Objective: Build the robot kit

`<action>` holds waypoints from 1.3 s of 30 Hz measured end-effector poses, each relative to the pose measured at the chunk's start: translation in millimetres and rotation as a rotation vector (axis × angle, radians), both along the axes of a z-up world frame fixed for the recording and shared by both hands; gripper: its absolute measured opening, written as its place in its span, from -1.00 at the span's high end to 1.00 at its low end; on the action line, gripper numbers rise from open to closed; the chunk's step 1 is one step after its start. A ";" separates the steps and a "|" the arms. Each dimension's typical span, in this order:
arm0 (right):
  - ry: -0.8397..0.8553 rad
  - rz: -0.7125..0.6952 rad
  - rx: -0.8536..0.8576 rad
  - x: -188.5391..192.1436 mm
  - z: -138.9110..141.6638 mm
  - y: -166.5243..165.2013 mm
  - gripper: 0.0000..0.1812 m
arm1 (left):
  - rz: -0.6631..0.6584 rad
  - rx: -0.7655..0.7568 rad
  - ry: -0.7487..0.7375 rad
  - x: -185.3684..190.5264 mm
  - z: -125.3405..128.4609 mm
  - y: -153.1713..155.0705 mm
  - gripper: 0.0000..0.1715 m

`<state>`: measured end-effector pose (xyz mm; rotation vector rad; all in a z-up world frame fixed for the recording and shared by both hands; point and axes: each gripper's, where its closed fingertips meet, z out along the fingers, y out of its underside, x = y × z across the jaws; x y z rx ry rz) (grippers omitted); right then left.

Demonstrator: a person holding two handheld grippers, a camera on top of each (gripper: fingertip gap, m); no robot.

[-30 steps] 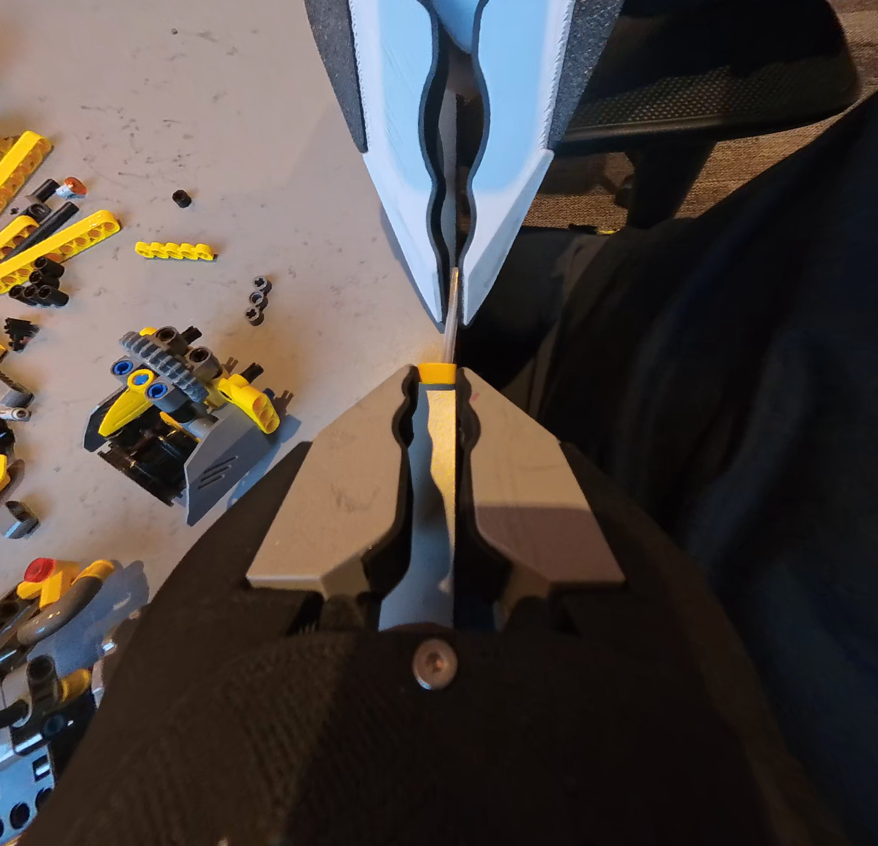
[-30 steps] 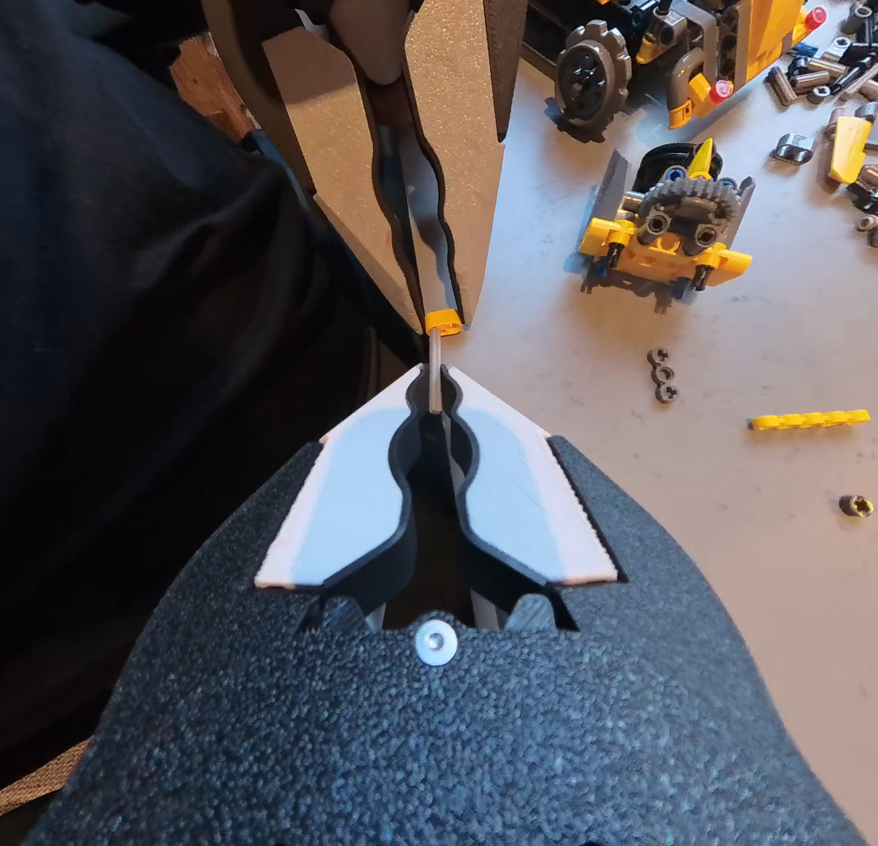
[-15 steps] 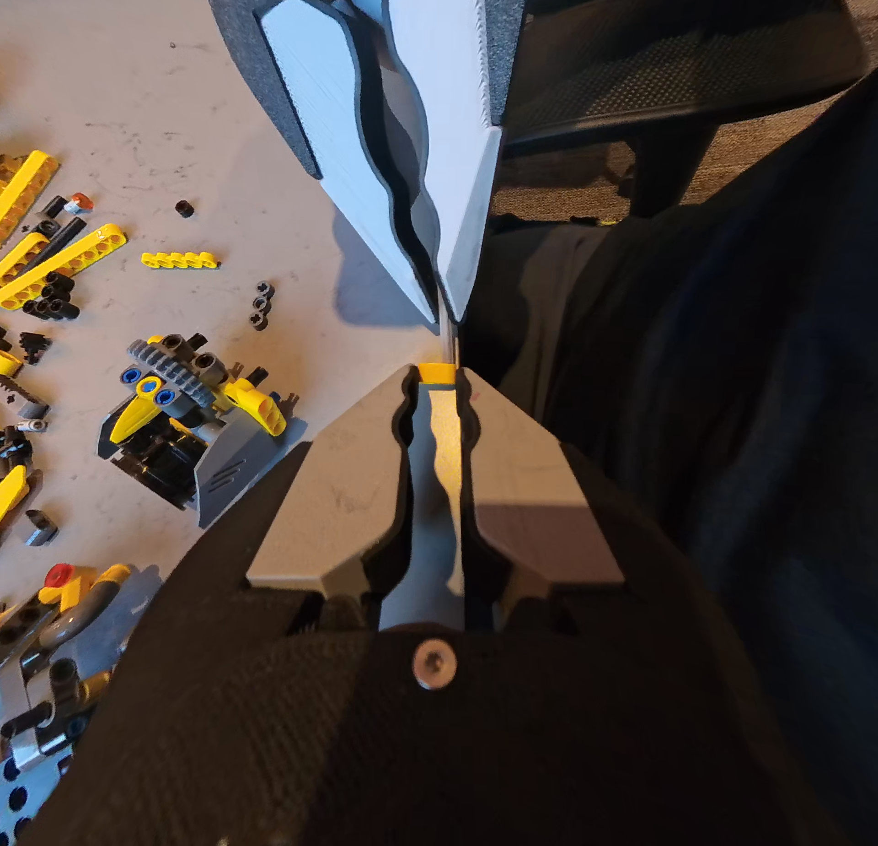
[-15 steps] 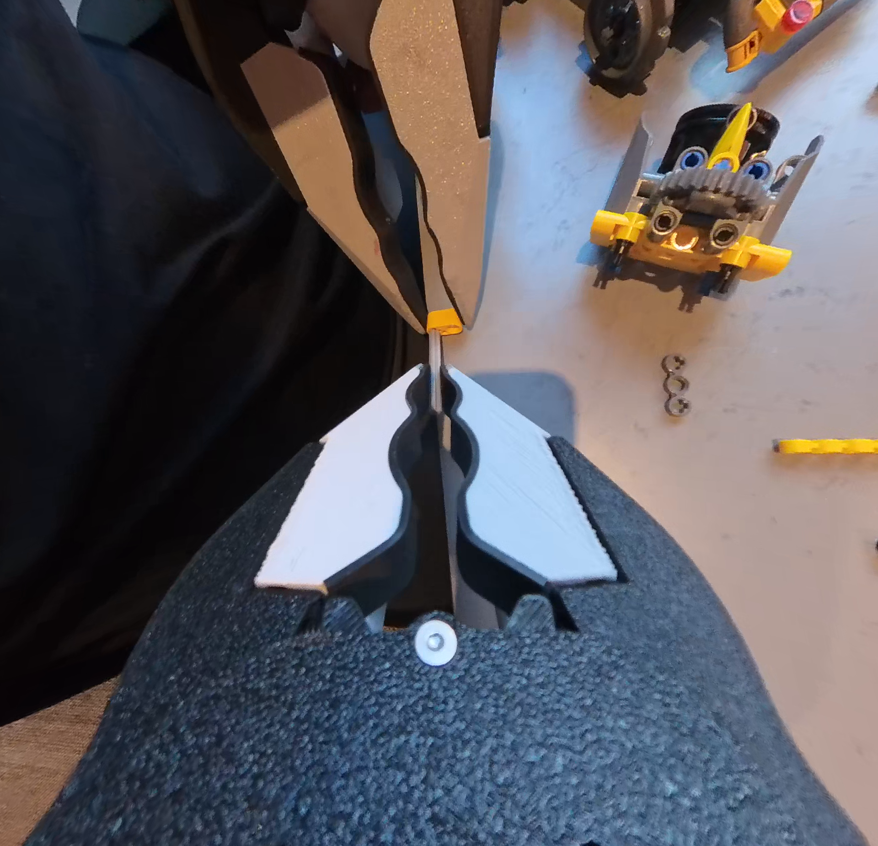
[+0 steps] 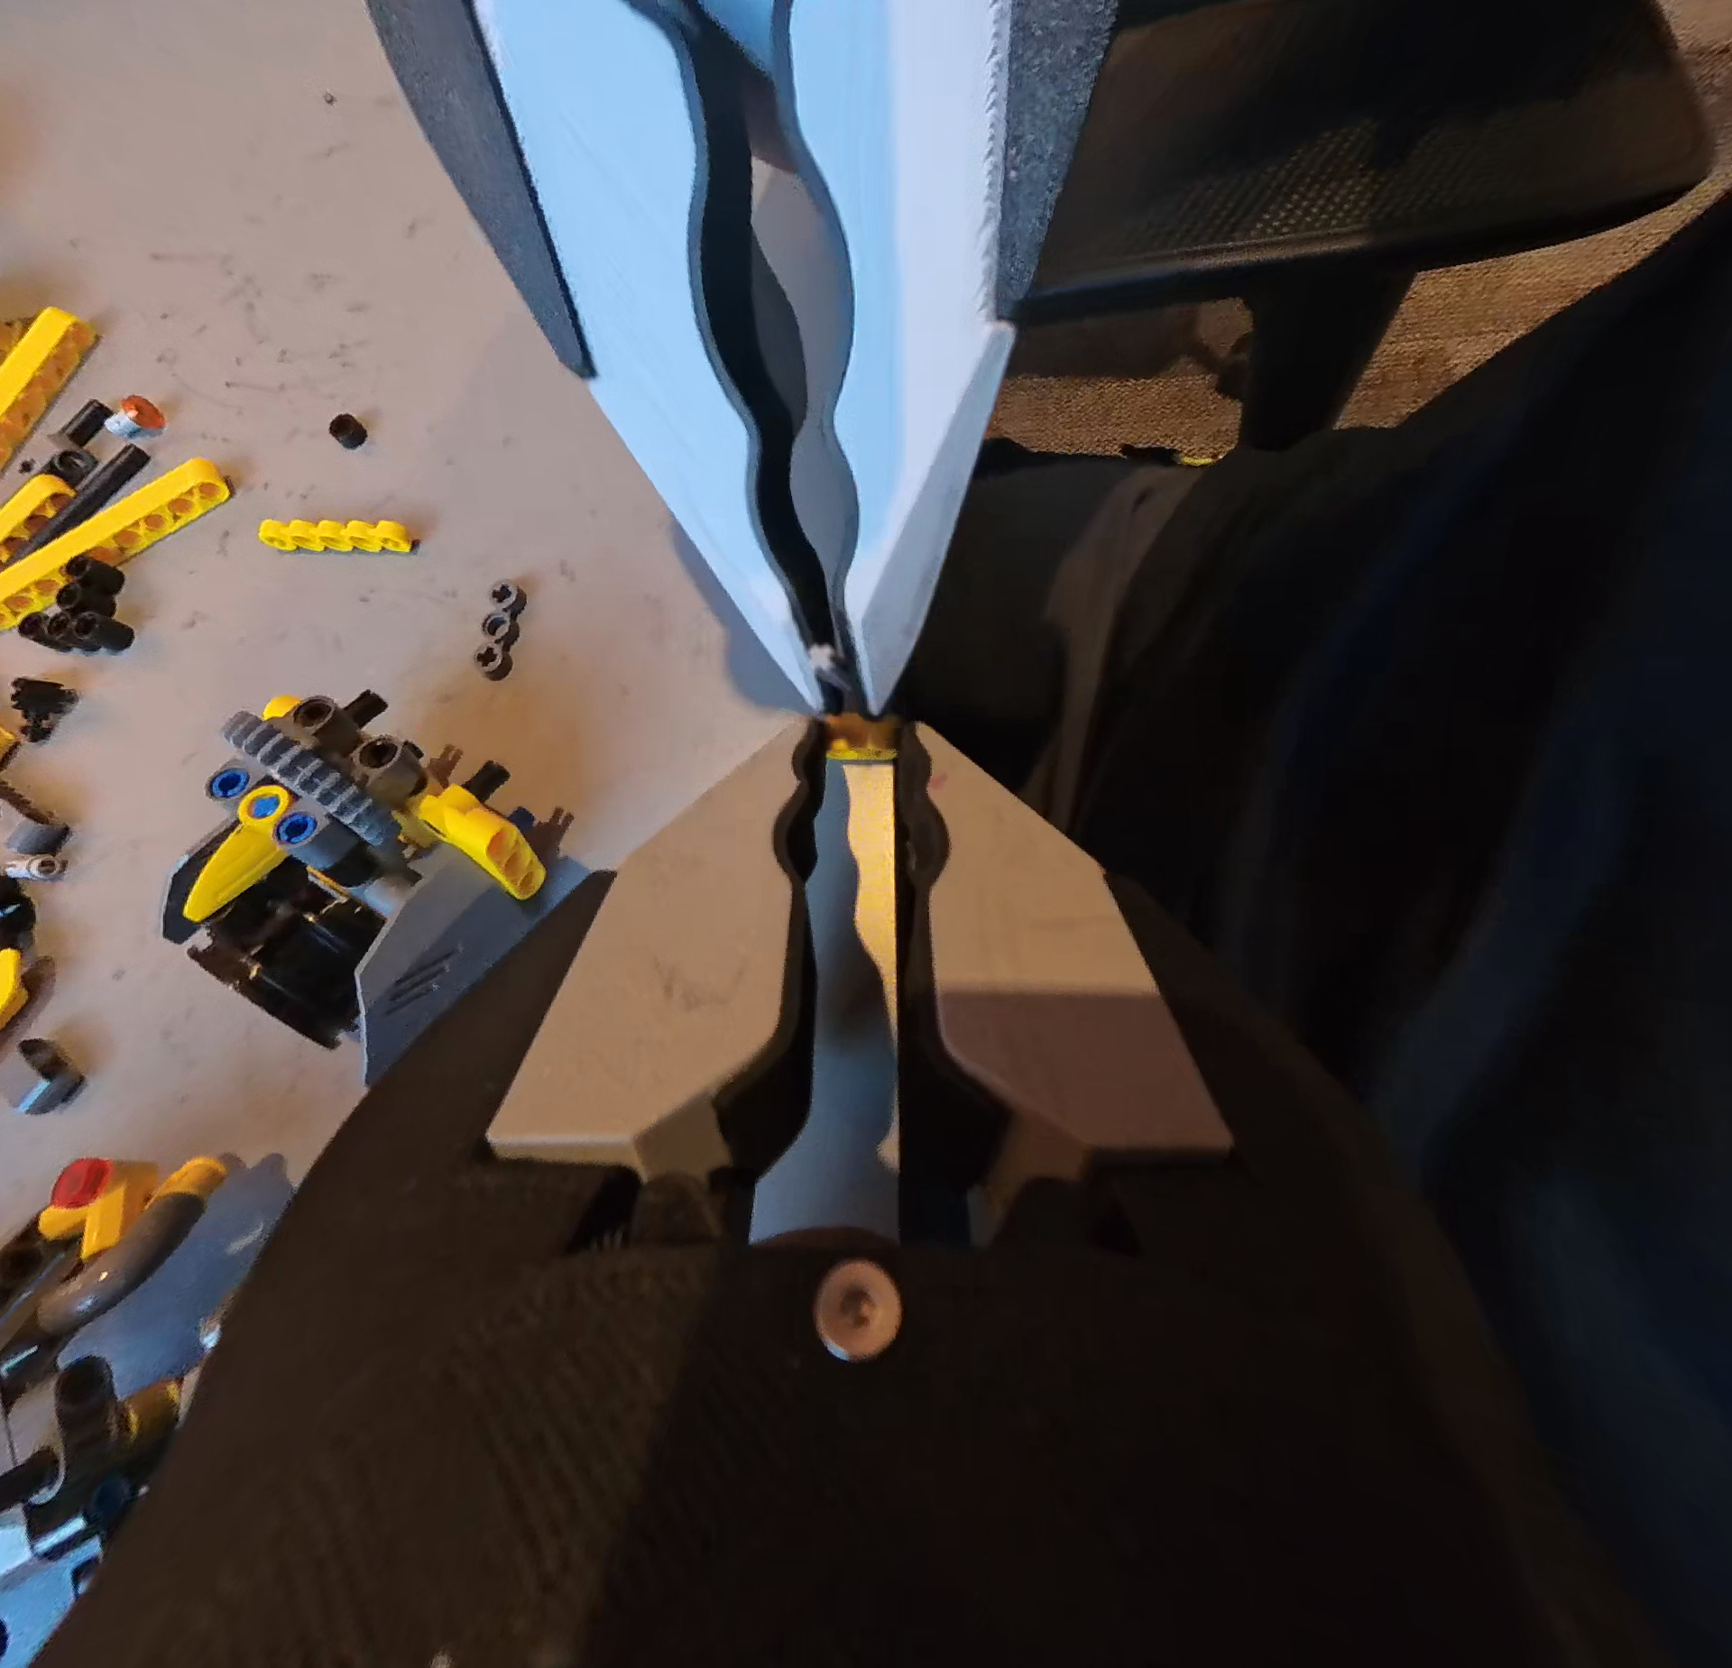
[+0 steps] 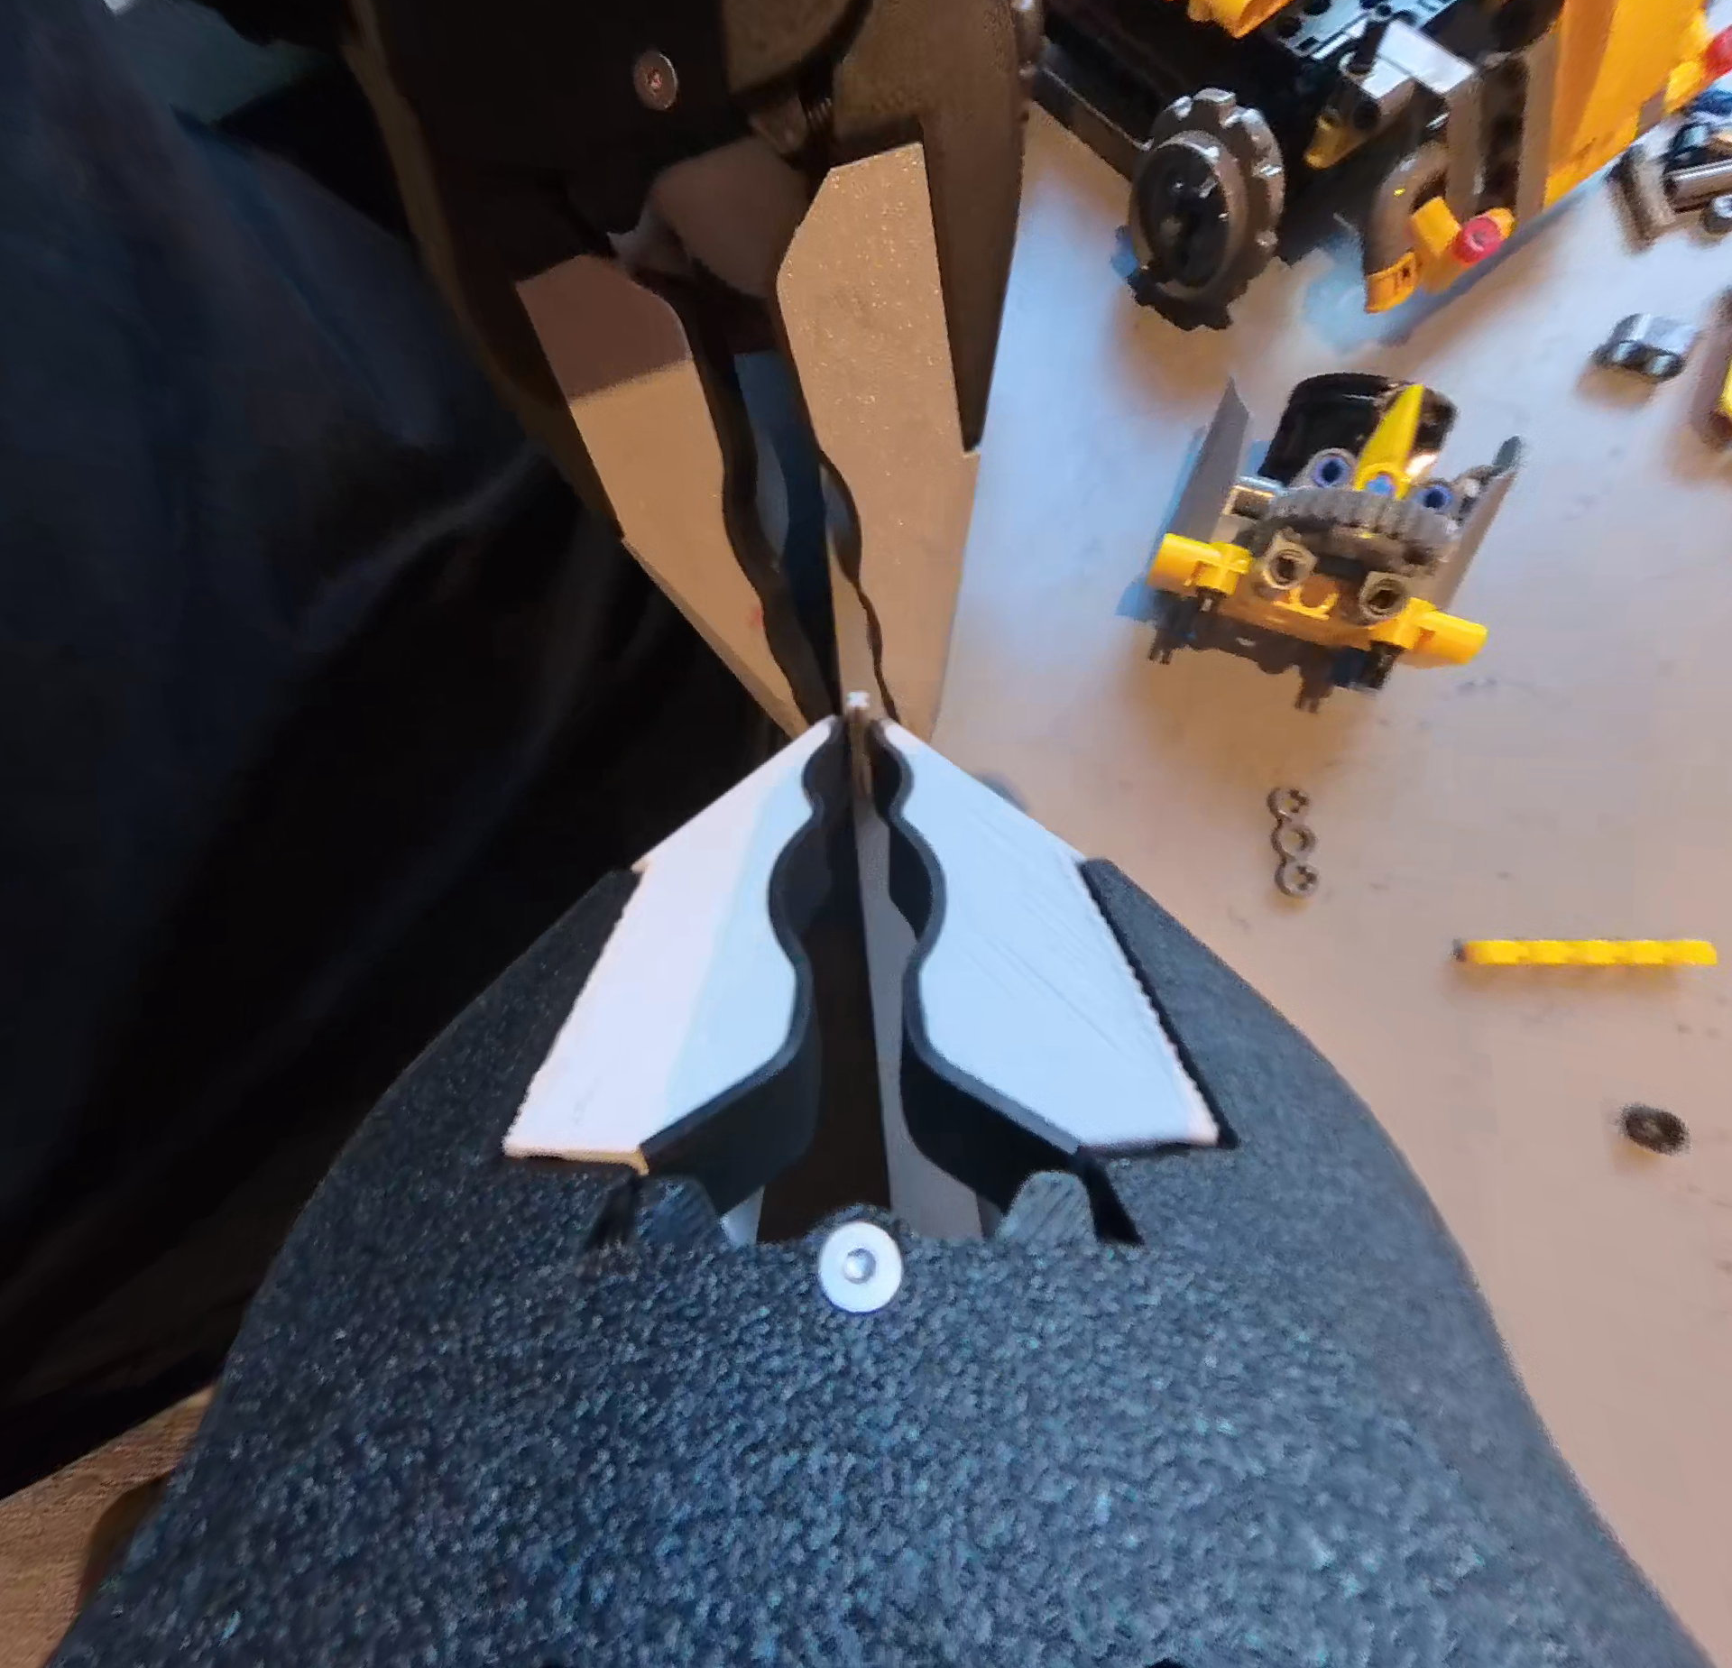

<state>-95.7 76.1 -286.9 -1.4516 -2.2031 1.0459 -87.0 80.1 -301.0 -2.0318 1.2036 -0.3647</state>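
My left gripper [image 5: 858,733], the one with grey fingers, is pinched shut on a small yellow connector [image 5: 860,739] that shows only as a sliver at its tips. My right gripper [image 6: 858,723], with pale blue-white fingers, is closed on a thin grey axle [image 6: 856,706]; just the cross-shaped end peeks out, and most of its length is hidden between the wavy inner edges of the fingers. The two grippers meet tip to tip at the near edge of the surface [image 5: 281,170], so close that I cannot tell from either view how far the axle sits in the connector. The right wrist view is slightly blurred there. No bins or trays appear; the loose parts lie straight on the scuffed beige surface. Nearest is a small yellow, grey and black sub-assembly [image 5: 356,864] topped by a grey toothed gear and blue pins. Beyond it lie a short yellow beam [image 5: 335,536], a dark triple-hole link [image 5: 497,628] and a small black bush [image 5: 349,430]. Long yellow beams [image 5: 112,536] run off the left edge. A larger yellow and black model [image 6: 1359,95] with a dark sprocket wheel is cut off at the top of the right wrist view. Dark cloth [image 5: 1406,873] fills the side past the surface edge, with a black mesh chair part [image 5: 1359,123] above it.
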 end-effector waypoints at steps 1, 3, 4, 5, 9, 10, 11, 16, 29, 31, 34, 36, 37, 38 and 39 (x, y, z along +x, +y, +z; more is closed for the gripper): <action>0.003 -0.005 0.002 1.2 -0.1 1.3 0.96 | 0.001 0.000 -0.001 -0.4 0.0 0.0 0.85; 0.013 -0.031 -0.035 2.8 0.1 4.9 0.96 | 0.004 0.000 -0.001 -2.4 0.0 0.6 0.85; 0.022 -0.047 -0.051 3.7 0.2 8.1 0.96 | 0.005 -0.003 -0.004 -3.4 0.2 0.8 0.85; 0.030 -0.066 -0.064 4.6 0.4 12.1 0.96 | 0.008 -0.011 -0.010 -3.8 0.3 0.9 0.85; 0.085 -0.125 -0.147 6.3 7.0 21.7 0.96 | 0.030 -0.042 -0.033 -3.6 0.6 2.0 0.85; 0.104 -0.137 -0.174 6.1 9.7 22.9 0.96 | 0.061 -0.049 -0.039 -5.5 0.8 5.5 0.85; 0.122 -0.149 -0.199 5.7 12.2 24.4 0.96 | 0.093 -0.052 -0.041 -8.1 0.7 9.5 0.85; 0.197 -0.203 -0.323 3.0 24.0 30.2 0.96 | 0.153 -0.097 -0.074 -12.8 0.3 15.4 0.77; 0.306 -0.182 -0.387 -4.6 40.8 20.3 0.96 | 0.158 -0.112 -0.141 -2.5 17.6 10.3 0.71; 0.328 -0.180 -0.387 -5.6 44.0 19.5 0.96 | 0.161 -0.105 -0.175 1.8 26.3 12.4 0.73; 0.356 -0.180 -0.392 -6.2 49.0 19.2 0.96 | 0.173 -0.110 -0.224 5.0 32.8 17.1 0.86; 0.363 -0.181 -0.396 -6.1 50.0 19.4 0.96 | 0.175 -0.082 -0.241 5.2 35.7 20.5 0.99; 0.368 -0.185 -0.396 -5.9 50.4 20.4 0.96 | 0.176 -0.069 -0.240 5.0 36.0 21.7 0.99; 0.366 -0.186 -0.393 -5.1 49.7 21.1 0.96 | 0.174 -0.067 -0.235 5.1 35.3 21.8 0.99; 0.358 -0.183 -0.384 -3.9 47.8 21.5 0.96 | 0.172 -0.071 -0.226 4.8 33.8 21.3 0.99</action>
